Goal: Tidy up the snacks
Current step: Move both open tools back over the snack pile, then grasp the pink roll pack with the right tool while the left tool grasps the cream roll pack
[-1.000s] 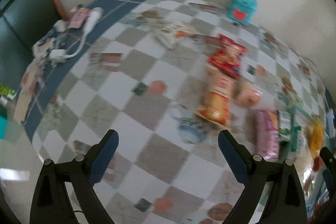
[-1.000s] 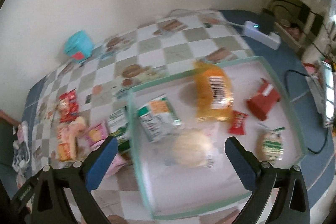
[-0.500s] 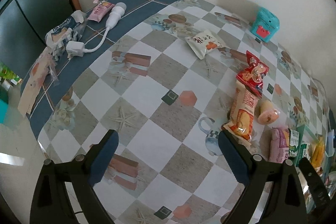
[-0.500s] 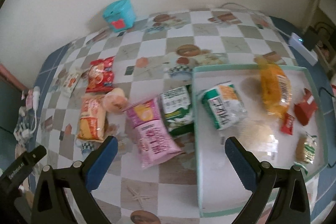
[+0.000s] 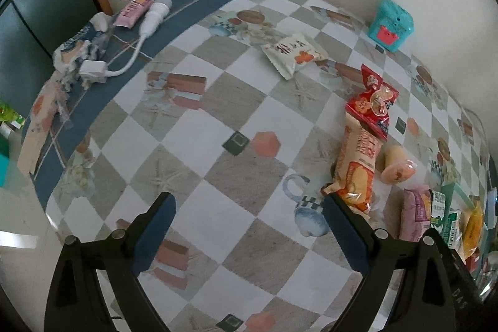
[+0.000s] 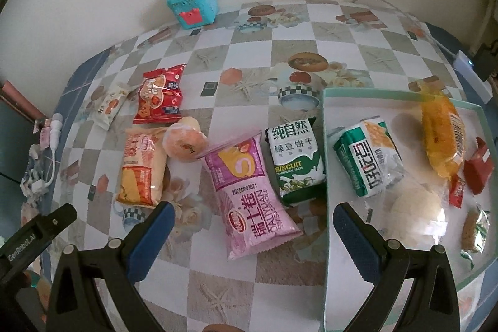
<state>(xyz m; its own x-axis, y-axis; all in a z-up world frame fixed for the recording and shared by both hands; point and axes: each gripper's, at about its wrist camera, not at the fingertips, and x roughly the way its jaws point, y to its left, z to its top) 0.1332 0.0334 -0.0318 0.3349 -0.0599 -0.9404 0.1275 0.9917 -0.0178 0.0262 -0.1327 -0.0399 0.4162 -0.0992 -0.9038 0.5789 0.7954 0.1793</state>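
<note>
Blue-padded left gripper (image 5: 247, 226) and right gripper (image 6: 250, 234), fingers wide (empty)

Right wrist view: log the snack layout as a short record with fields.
tray: glass tray on the right side of the table
in tray: green-white packet, orange bag, small red packets
outside tray: green biscuit pack, pink roll pack, orange cake pack, red bag
right tongs: open, empty, above the pink roll pack
left tongs: open, empty

Home dining spot, patterned tablecloth (image 6: 236, 52), scattered snacks, charger cable (image 5: 130, 64)
</note>
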